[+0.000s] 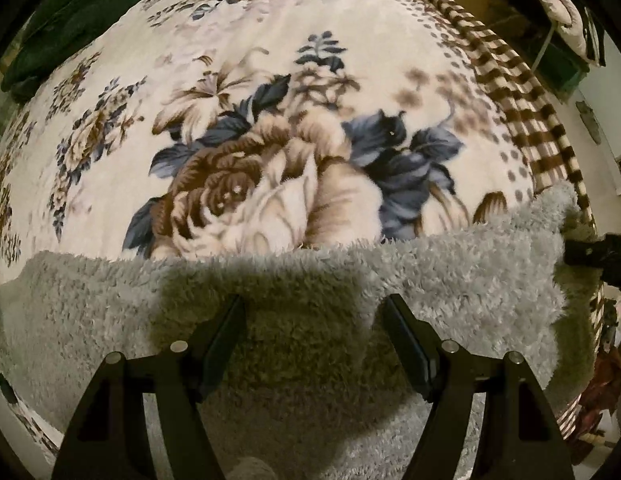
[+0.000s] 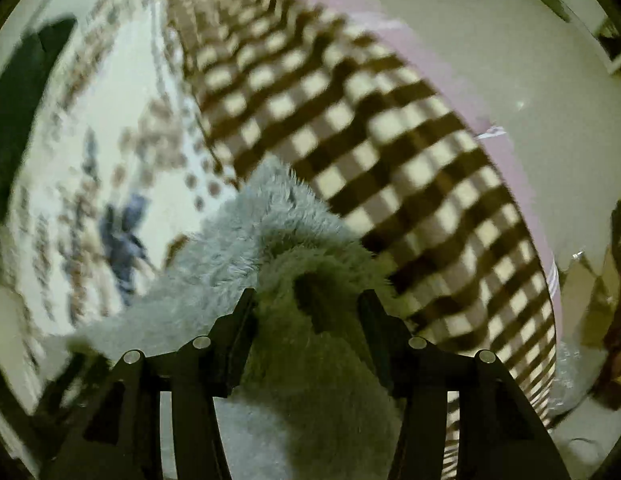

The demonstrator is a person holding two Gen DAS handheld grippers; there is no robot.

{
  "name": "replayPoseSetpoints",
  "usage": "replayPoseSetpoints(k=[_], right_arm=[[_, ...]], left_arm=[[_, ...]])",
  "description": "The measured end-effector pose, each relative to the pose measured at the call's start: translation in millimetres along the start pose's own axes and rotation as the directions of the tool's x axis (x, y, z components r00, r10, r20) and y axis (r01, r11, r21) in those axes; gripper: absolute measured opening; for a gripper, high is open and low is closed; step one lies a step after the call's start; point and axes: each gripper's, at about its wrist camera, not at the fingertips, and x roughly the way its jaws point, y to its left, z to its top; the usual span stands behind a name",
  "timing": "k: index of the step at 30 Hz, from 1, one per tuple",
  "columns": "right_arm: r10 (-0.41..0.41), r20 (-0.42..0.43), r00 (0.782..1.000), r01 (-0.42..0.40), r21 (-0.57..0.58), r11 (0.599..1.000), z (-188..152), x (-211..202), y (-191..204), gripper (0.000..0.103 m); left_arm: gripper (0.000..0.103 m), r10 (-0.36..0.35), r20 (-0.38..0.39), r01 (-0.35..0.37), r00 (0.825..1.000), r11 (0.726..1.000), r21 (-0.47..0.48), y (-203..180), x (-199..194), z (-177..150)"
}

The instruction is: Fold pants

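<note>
The pants [image 1: 450,280] are grey and fluffy and lie across the near part of a floral blanket [image 1: 270,100]. My left gripper [image 1: 314,308] is open, its two black fingers spread wide just above the grey fleece. My right gripper [image 2: 306,300] is also open, its fingers either side of a raised bunch of the pants [image 2: 270,220] at the bed's edge. The right gripper's black tip [image 1: 590,254] shows at the far right of the left wrist view, at the end of the pants.
The blanket has a brown and cream chequered border [image 1: 522,92] [image 2: 390,160] along the bed's right edge. A dark green cloth [image 1: 78,12] lies at the far left of the bed. Pale floor [image 2: 510,60] and clutter [image 1: 602,380] lie beyond the right edge.
</note>
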Motion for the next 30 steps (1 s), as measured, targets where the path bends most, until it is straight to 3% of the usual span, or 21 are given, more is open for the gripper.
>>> replayPoseSetpoints(k=[1,3,5,9,12,13,15,16,17,19,23,26,28,30], right_arm=[[-0.025,-0.01,1.0,0.025,-0.014,1.0,-1,6,4,0.051],[-0.071,0.004,0.997,0.071,-0.06,0.996,-4,7,11,0.017],[-0.104,0.05,0.993,0.107,-0.076,0.991,-6,-1,17,0.011],[-0.1,0.231,0.968,0.119,-0.073,0.99,-3,-46,29,0.01],[-0.106,0.261,0.959,0.126,-0.061,0.99,13,-52,31,0.01],[-0.098,0.235,0.967,0.116,-0.065,0.991,19,-41,30,0.013],[-0.059,0.137,0.989,0.071,-0.083,0.994,27,-12,29,0.033],[-0.048,0.113,0.992,0.056,-0.069,0.996,27,-5,24,0.05],[-0.039,0.117,0.992,0.045,-0.049,0.998,23,-7,16,0.061],[0.007,0.157,0.988,-0.014,0.041,0.999,5,-23,-12,0.068],[0.133,0.184,0.974,-0.177,0.252,0.951,-56,-31,-73,0.075],[0.246,0.156,0.957,-0.288,0.366,0.885,-100,3,-101,0.076],[0.316,0.163,0.935,-0.355,0.411,0.84,-117,31,-108,0.076],[0.4,0.222,0.889,-0.457,0.415,0.787,-122,52,-107,0.076]], left_arm=[[0.07,0.0,0.0,0.0,1.0,1.0,0.001,1,1,1],[0.07,-0.006,-0.001,0.006,1.0,1.0,-0.002,1,1,2],[0.07,-0.009,-0.001,0.009,1.0,1.0,-0.006,2,1,3],[0.07,-0.027,0.01,0.027,1.0,0.999,-0.037,7,-5,8],[0.07,-0.015,0.025,0.016,1.0,0.999,-0.049,8,-7,12],[0.07,-0.013,0.022,0.014,1.0,0.998,-0.053,9,-6,13],[0.07,-0.017,0.003,0.017,1.0,0.998,-0.064,10,-2,13],[0.07,-0.019,0.001,0.019,1.0,0.998,-0.065,11,-2,13],[0.07,-0.02,0.005,0.02,1.0,0.998,-0.063,11,-4,12],[0.07,-0.022,0.015,0.022,1.0,0.998,-0.05,9,-8,8],[0.07,-0.036,-0.008,0.036,0.999,0.999,-0.035,0,-5,-2],[0.07,-0.038,-0.028,0.038,0.999,0.999,-0.018,-8,0,-9],[0.074,-0.039,-0.031,0.039,0.999,0.999,-0.001,-13,1,-12],[0.074,-0.032,-0.029,0.033,0.999,0.999,0.018,-17,1,-14]])
